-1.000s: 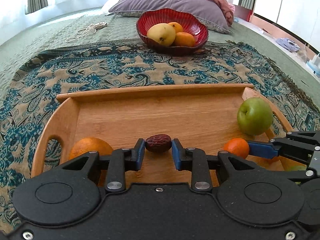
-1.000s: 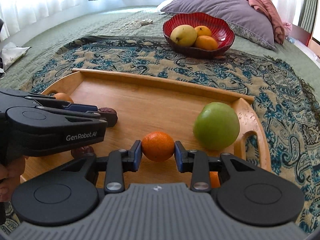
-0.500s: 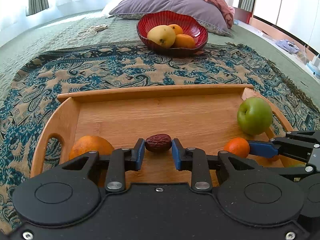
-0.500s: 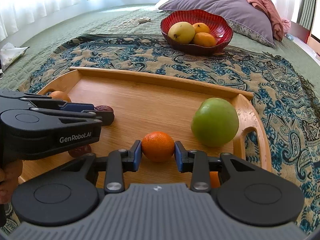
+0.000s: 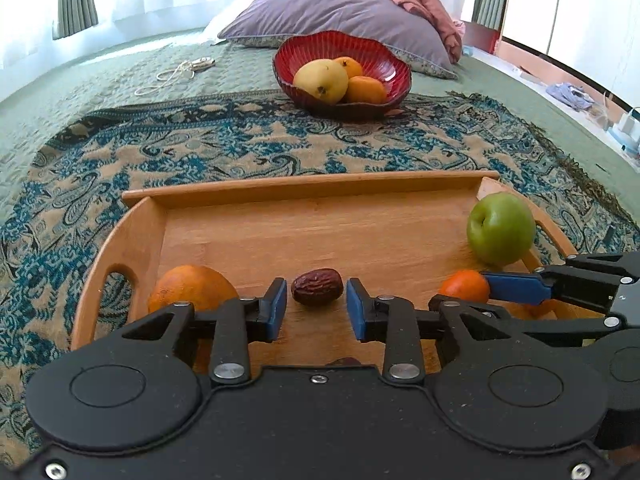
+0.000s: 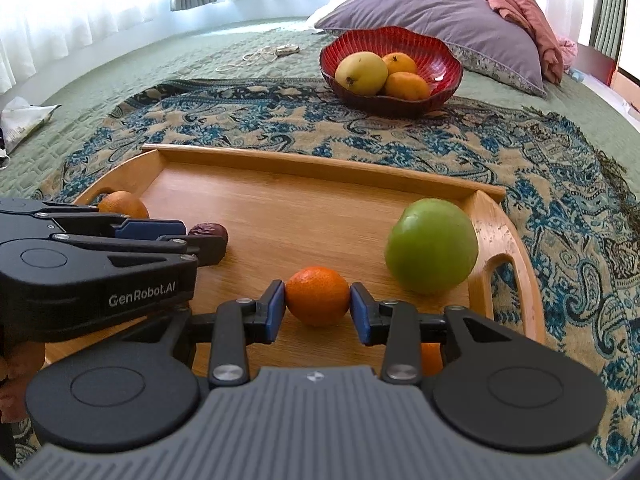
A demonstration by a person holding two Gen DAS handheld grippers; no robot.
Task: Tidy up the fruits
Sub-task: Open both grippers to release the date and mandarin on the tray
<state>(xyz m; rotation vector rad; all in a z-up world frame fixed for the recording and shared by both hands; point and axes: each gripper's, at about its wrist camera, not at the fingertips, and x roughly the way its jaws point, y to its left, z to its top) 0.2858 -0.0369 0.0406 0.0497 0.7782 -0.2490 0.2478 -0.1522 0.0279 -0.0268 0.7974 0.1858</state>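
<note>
Both pickups were under way over the pale wooden handled tray (image 6: pixel 320 168): the left hand-held gripper (image 5: pixel 316 307) stood apart around a wrinkled dark brown date (image 5: pixel 317 286) near the tray's front edge, not yet touching, while the right hand-held gripper (image 6: pixel 318 307) was clamped on a small round orange mandarin (image 6: pixel 317 296) beside the green apple (image 6: pixel 432 246). Next, the left likely needed closing, then both carrying beyond the tray's far wall to the red ribbed bowl (image 6: pixel 436 54).

Green quilted bedspread (image 6: pixel 120 80), paisley throw (image 5: pixel 240 148) over it (blue and tan). Purple pillow (image 6: pixel 432 4), pink blanket (image 6: pixel 532 12) at back. White curtains (image 6: pixel 80 0), bright daylight.
</note>
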